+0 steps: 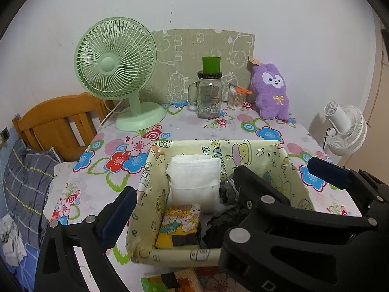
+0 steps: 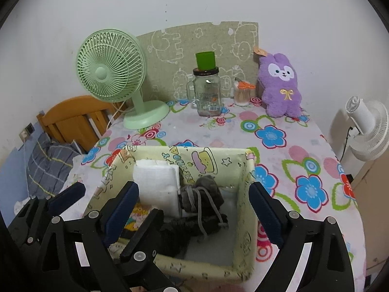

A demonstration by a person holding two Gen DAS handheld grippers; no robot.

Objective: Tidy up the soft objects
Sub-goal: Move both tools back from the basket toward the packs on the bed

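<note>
Dark bundle (image 2: 201, 204) lies in the fabric box (image 2: 245, 194) below our spread, empty right gripper (image 2: 194, 209); left gripper (image 1: 218, 182), likewise spread, hovers alongside.

Jar label (image 1: 214, 102) unreadable (too small)

A floral-clothed table (image 2: 287, 146) carries a fabric bin (image 2: 245, 194), green fan (image 2: 110, 77), glass jar (image 2: 207, 92) and purple plush (image 2: 279, 85).

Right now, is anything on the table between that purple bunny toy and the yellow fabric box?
Nothing visible does. The purple plush bunny sits at the table's back edge, and only bare flowered tablecloth lies between it and the yellow fabric box.
</note>
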